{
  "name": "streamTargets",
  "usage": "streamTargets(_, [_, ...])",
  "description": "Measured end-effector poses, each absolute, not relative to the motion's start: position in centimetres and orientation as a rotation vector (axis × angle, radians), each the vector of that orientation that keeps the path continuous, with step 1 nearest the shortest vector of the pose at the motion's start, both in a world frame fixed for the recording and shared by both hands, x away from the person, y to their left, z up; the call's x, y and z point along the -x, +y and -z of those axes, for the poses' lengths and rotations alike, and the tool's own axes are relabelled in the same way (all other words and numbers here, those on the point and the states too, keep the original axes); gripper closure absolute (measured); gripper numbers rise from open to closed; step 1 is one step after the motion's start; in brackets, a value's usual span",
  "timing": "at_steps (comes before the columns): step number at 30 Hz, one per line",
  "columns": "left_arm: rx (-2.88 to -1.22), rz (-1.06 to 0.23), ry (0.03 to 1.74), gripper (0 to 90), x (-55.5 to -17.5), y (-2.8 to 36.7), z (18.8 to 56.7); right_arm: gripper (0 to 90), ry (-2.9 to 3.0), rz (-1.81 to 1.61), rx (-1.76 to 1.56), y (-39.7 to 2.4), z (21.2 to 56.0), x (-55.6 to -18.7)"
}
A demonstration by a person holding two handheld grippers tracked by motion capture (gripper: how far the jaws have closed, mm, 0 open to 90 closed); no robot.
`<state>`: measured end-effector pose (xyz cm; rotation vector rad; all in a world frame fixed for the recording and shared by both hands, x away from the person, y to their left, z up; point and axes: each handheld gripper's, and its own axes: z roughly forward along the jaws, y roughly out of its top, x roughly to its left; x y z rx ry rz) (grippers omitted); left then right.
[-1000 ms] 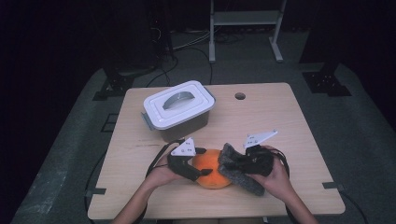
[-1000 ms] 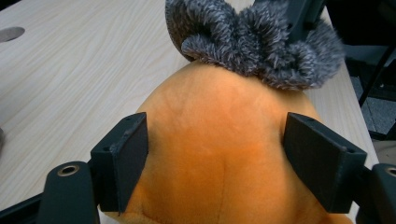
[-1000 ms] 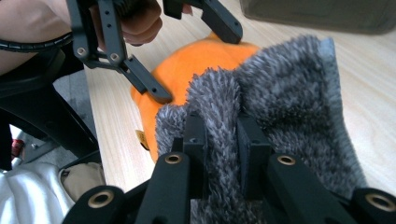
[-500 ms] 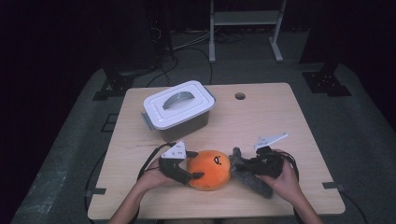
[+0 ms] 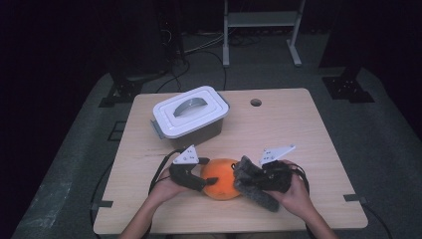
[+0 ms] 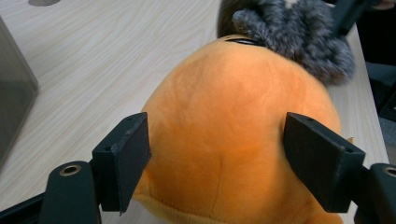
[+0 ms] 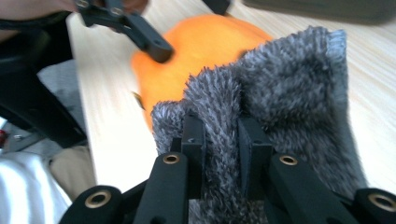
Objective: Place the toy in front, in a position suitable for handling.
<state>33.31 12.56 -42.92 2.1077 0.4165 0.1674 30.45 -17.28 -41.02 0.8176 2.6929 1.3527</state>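
A round orange plush toy (image 5: 220,179) lies on the wooden table (image 5: 298,134) near its front edge. My left gripper (image 5: 200,184) comes at the toy from the left. In the left gripper view my left gripper (image 6: 217,154) has a pad (image 6: 123,163) pressed against each side of the toy (image 6: 233,121). My right gripper (image 5: 257,180) is shut on a grey furry cloth (image 5: 251,186) that rests against the toy's right side. In the right gripper view my right gripper (image 7: 219,140) pinches a fold of the cloth (image 7: 289,93) in front of the toy (image 7: 201,46).
A grey box with a white handled lid (image 5: 190,113) stands behind the toy at the table's back left. A round hole (image 5: 256,102) sits in the tabletop farther back. A metal rack's legs (image 5: 261,35) and cables are on the dark floor beyond.
The right gripper drew the grey cloth away to the right half a second ago and has since brought it back against the toy. The left gripper has stayed on the toy.
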Motion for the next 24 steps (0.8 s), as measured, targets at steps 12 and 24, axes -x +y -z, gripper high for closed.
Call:
streamTargets(12, [-2.108,-0.164,0.438,24.1,-33.5,11.7,42.9,74.8,2.754,-1.362,-0.654,-14.3,40.3,-29.2])
streamTargets(24, [-2.157,-0.165,0.303,24.6,-32.6,11.6,42.9,75.0,2.632,-1.432,-0.799,-17.7,39.6,-30.3])
